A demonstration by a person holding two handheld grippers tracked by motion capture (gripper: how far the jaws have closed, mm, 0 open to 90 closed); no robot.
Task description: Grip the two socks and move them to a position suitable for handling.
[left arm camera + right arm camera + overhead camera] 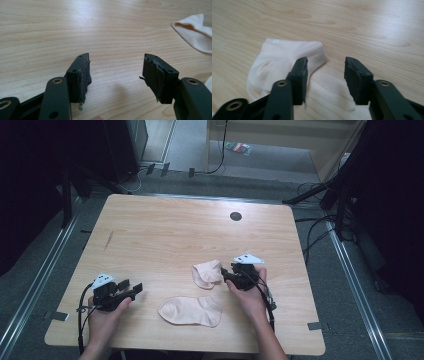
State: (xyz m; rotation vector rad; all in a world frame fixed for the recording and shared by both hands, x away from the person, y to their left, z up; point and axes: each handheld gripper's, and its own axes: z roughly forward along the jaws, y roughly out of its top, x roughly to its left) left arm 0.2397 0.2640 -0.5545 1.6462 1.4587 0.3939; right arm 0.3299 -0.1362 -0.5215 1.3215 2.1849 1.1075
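Two pale socks lie on a light wooden surface (pixel 165 227), and the work in hand appears to be sorting or pairing them. The folded sock (pixel 207 273) sits just right of centre, bunched over on itself, with its cuff edge directly below the right tongs (pixel 325 75) in the right gripper view. Those tongs stand partly parted; nothing is pinched between the pads, so the sock rests free on the wood. At about seven o'clock from it, close but not touching, the flat sock (pixel 191 311) lies spread out near the front edge, between the person's two hands.

At nine o'clock from the flat sock, well apart from both socks, the left tongs (pixel 129 288) hover over bare wood, moderately wide and empty; the left gripper view shows only grain between the pads, with a sock's open cuff off at two o'clock. A dark round grommet (pixel 235 216) marks the far side of the surface at twelve o'clock.

Judged from how things lie, one sock looks folded and set down, while the flat one is untouched. Folding it, or joining the two, appears to remain, so the job seems roughly midway.
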